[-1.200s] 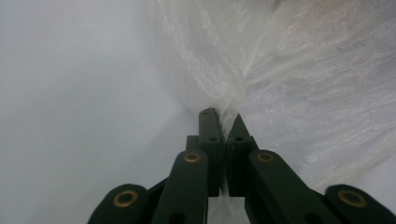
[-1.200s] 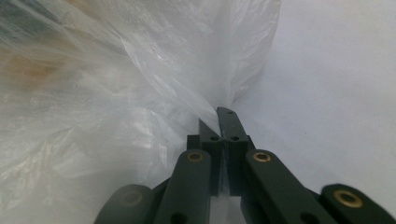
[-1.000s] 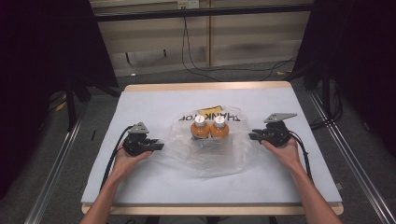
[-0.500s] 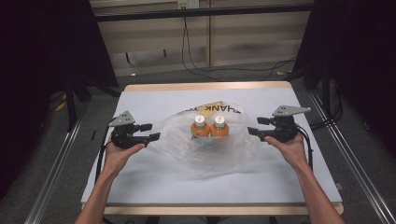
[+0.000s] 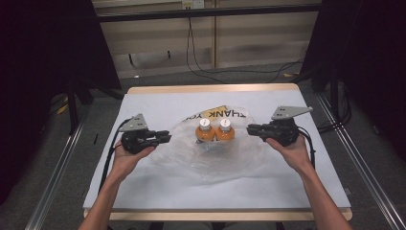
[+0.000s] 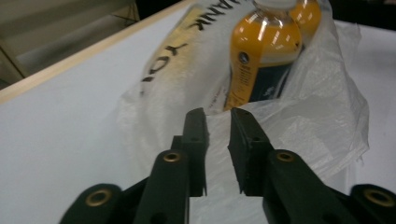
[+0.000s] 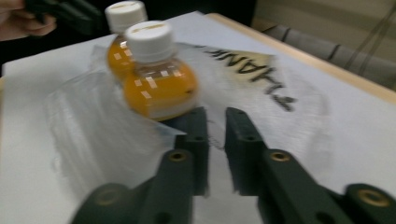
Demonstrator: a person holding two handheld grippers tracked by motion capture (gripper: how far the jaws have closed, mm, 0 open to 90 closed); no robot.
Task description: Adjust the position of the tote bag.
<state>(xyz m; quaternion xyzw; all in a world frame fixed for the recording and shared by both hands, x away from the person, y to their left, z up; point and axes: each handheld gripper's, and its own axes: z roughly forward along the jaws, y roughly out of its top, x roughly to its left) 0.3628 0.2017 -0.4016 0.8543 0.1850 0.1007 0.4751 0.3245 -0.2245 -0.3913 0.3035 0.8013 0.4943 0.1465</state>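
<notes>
Two orange bottles [image 5: 214, 132] with white caps stand side by side, touching, near the middle of the table [image 5: 158, 103]. They sit inside a clear plastic bag [image 5: 210, 155] that lies crumpled and spread flat around them on the white tabletop. On the far part of the bag is a yellow patch with black lettering, just behind the bottles.

The left gripper [image 5: 163, 138] hangs over the left edge of the bag, pointing right toward the bottles. In the left gripper view, its jaws have just been closing and now stand close together with a narrow gap; a fold of the bag [image 6: 303, 121] lies just beyond the tips, and I cannot tell whether the film is pinched. The nearer bottle [image 6: 261, 56] rises right behind that fold.

The right gripper [image 5: 251, 129] hangs at the bag's right side, pointing left at the bottles. In the right gripper view, its jaws have just been closing too and are drawn nearly together, a slim gap left between them. The bag's edge [image 7: 116, 140] sits by the left jaw, but the picture is blurred and I cannot tell if it is caught. The two bottles [image 7: 154, 79] stand just past the tips.

Each gripper is held in a bare hand, forearms coming in from the near edge.
</notes>
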